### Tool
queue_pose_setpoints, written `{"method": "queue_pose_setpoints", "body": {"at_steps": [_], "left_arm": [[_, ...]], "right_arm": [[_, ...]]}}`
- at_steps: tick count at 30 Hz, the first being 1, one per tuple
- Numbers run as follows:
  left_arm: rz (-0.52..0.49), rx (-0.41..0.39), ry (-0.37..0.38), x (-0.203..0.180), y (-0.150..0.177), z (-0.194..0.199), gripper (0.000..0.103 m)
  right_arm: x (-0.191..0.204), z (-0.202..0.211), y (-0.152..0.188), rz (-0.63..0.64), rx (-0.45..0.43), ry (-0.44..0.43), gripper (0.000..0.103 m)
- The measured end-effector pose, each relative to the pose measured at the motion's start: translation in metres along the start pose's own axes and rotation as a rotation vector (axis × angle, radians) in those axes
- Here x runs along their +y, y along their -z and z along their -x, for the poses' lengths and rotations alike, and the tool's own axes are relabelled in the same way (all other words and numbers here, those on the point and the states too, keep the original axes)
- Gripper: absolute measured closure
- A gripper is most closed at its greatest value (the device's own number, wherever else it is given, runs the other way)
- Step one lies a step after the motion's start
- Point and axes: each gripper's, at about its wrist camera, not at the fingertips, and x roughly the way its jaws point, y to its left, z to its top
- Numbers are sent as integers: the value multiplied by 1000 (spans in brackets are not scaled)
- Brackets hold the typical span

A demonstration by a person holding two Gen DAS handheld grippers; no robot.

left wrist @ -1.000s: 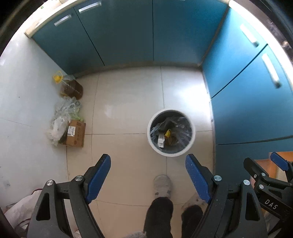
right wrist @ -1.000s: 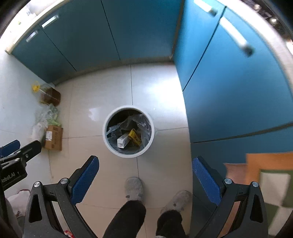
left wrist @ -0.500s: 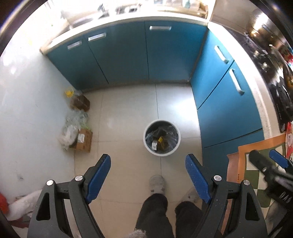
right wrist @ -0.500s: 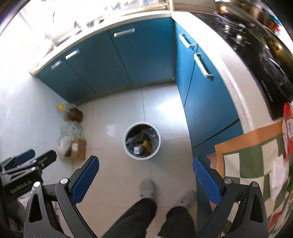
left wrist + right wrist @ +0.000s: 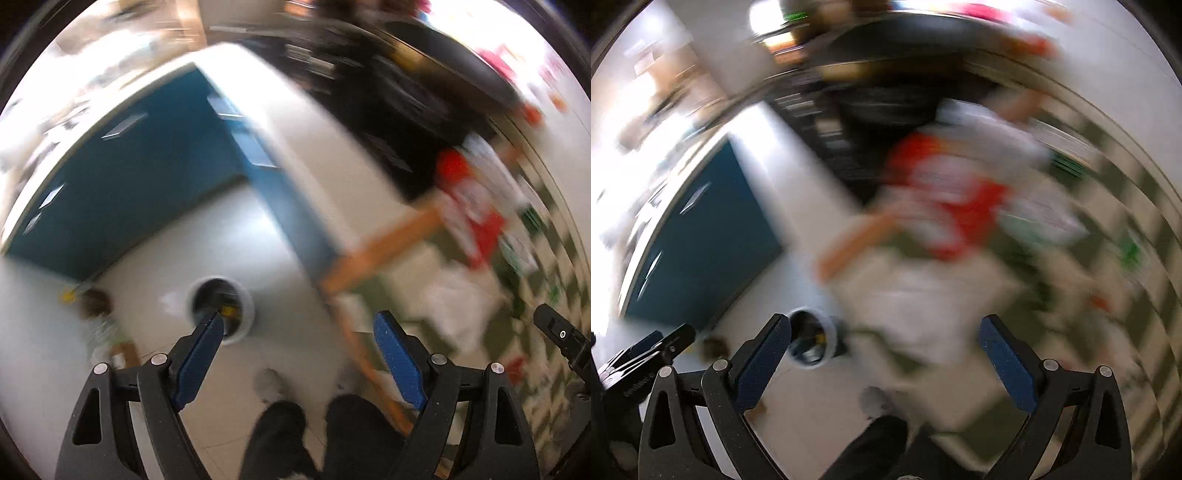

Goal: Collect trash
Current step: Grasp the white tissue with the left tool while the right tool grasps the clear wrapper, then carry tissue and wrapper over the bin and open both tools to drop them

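Both views are motion-blurred. A white round trash bin (image 5: 242, 295) stands on the pale tiled floor, partly behind my left gripper's left finger; it also shows in the right wrist view (image 5: 823, 325). My left gripper (image 5: 297, 332) is open and empty, high above the floor. My right gripper (image 5: 884, 334) is open and empty. A red and white package (image 5: 469, 206) lies on a checkered green cloth (image 5: 535, 266), also in the right wrist view (image 5: 945, 192). White paper or plastic (image 5: 923, 295) lies beside it.
Blue cabinets (image 5: 140, 173) run under a white counter (image 5: 317, 147). A black stove top (image 5: 388, 96) sits behind. Boxes and bags (image 5: 107, 325) lie by the left wall. The person's legs (image 5: 314, 435) are below. The other gripper's tip (image 5: 561, 336) shows at right.
Both grippers have risen and swung right, from looking down at the bin to looking across the counter and checkered cloth. Both stay open and empty.
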Motion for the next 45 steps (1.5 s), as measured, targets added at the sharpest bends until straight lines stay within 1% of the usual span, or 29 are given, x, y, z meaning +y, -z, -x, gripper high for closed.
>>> {"method": "queue_pose_setpoints", "body": {"at_steps": [3, 6, 8, 9, 10, 11, 12, 13, 14, 15, 16, 17, 18, 19, 20, 21, 23, 27, 29, 31, 33, 35, 36, 38, 39, 40, 41, 43, 45], "left_arm": [[-113, 91, 48, -72, -9, -40, 20], [-203, 147, 41, -127, -13, -71, 20], [-235, 191, 35, -147, -12, -93, 21], [-243, 209, 32, -154, -11, -102, 21], [-250, 224, 30, -160, -10, -111, 24], [-252, 223, 26, -162, -10, -113, 28], [-251, 189, 41, -165, -11, -109, 36], [-259, 181, 41, -167, -11, -107, 48], [-267, 168, 46, -169, -11, -104, 76], [-273, 162, 53, -170, -11, -102, 88], [-280, 166, 48, -172, -11, -101, 93], [-284, 164, 37, -173, -11, -101, 95], [-286, 156, 33, -174, -10, -100, 96], [-286, 155, 32, -173, -10, -99, 96], [-283, 154, 35, -174, -9, -98, 96], [-280, 152, 37, -178, -6, -96, 97], [-276, 141, 46, -177, -8, -90, 97], [-265, 93, 81, -157, -16, -58, 97], [-251, 64, 106, -146, -22, -42, 97], [-217, 27, 138, -129, -27, -22, 97], [-178, 0, 165, -110, -29, -3, 97], [-132, -27, 186, -88, -30, 10, 97], [-109, -37, 195, -72, -29, 18, 97], [-59, -58, 203, -40, -34, 28, 97], [-36, -65, 199, -25, -34, 32, 97], [-10, -70, 193, -8, -35, 35, 97], [21, -74, 185, 13, -34, 37, 97], [78, -73, 151, 53, -29, 36, 97], [150, -58, 114, 98, -21, 25, 97]], "right_arm": [[-101, -6, 3, -197, 34, 101, 0], [-177, -18, 12, -353, 99, 149, 0], [-208, -25, 20, -384, 130, 180, 0], [-216, -32, 25, -384, 143, 193, 0], [-223, -36, 29, -387, 156, 194, 0], [-228, -42, 32, -390, 168, 188, 0], [-231, -49, 35, -388, 184, 185, 0], [-233, -55, 36, -386, 198, 179, 4], [-234, -61, 38, -380, 209, 180, 8], [-231, -60, 37, -355, 188, 206, 10], [-226, -60, 35, -332, 176, 235, 16], [-224, -60, 35, -326, 170, 255, 18], [-221, -57, 35, -314, 150, 277, 28], [-218, -54, 34, -298, 127, 286, 47], [-216, -50, 34, -284, 102, 287, 64], [-216, -48, 34, -289, 97, 262, 96], [-220, -44, 36, -322, 87, 244, 97], [-218, -15, 37, -365, 12, 201, 98], [-212, 6, 36, -371, -30, 171, 98], [-194, 28, 31, -345, -75, 144, 98], [-173, 42, 16, -319, -104, 109, 98], [-145, 54, 11, -278, -126, 68, 98], [-129, 53, 6, -260, -134, 56, 98], [-89, 53, -2, -199, -134, 2, 98], [-69, 47, -8, -170, -131, -16, 98], [-42, 42, -7, -132, -122, -47, 98], [-24, 38, -9, -101, -111, -66, 98], [27, 15, -7, -19, -66, -119, 98], [78, -14, 5, 65, -8, -152, 98]]}}
